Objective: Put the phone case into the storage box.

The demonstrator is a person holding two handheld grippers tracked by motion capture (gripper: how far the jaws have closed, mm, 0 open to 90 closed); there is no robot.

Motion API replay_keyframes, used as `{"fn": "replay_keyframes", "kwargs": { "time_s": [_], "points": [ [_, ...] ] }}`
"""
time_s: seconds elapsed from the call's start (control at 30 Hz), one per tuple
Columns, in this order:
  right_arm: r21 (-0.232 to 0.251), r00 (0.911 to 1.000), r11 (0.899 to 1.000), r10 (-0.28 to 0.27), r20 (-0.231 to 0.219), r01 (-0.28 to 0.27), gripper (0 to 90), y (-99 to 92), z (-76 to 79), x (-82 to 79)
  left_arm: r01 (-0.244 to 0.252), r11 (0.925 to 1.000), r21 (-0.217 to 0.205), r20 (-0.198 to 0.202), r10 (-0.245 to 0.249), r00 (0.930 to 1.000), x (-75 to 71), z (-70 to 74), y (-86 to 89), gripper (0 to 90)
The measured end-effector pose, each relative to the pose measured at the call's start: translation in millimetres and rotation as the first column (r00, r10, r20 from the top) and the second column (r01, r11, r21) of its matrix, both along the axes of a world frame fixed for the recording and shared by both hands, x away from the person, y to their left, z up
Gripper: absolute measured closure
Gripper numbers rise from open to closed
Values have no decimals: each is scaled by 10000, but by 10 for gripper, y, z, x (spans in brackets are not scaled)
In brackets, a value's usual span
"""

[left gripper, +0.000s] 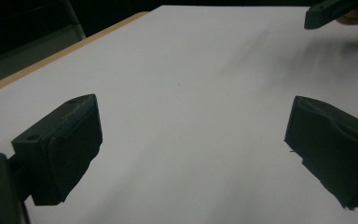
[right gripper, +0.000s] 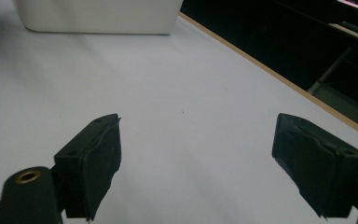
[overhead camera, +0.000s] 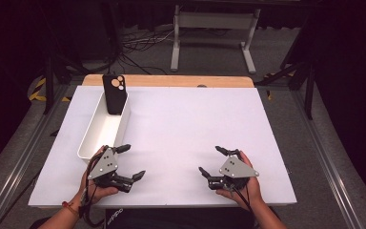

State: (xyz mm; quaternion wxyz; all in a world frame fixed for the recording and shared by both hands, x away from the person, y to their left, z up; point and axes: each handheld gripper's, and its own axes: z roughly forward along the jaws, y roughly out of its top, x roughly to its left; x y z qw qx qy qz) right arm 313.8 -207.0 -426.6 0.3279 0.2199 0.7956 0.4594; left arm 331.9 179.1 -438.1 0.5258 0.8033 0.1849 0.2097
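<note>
Now both jaws stand wide, gripping nothing: the left gripper [overhead camera: 132,162] rests just beside the long white plastic bin [overhead camera: 100,133]; the right gripper [overhead camera: 212,161] rests well apart on the white tabletop [overhead camera: 186,124].

dim room, grey floor [overhead camera: 286,52], loose cables [overhead camera: 140,45], white metal stand [overhead camera: 213,21], dark surroundings

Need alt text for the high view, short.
A person's hands rest two open black grippers, the left gripper and right gripper, on a white table, jaws empty and pointing toward each other. At the far left stands a long white bin with a black phone case leaning upright in its far end.
</note>
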Motion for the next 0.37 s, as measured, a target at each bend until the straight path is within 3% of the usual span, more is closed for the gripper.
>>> {"fn": "replay_keyframes", "kwargs": {
  "time_s": [0.13,0.23,0.37],
  "points": [
    [-71,9982,9993,-376,-458,373,157,-14,27,110,29,9999,137,0,-29,10000,-3,-13,-6,50],
    [258,9956,9981,-535,-771,556,150,-69,-17,187,-75,9998,162,-16,75,10000,32,-18,-9,50],
    [415,9970,9984,-364,-689,393,147,-122,-12,173,-52,9999,137,0,52,10000,16,-3,-34,50]
  ]
}}
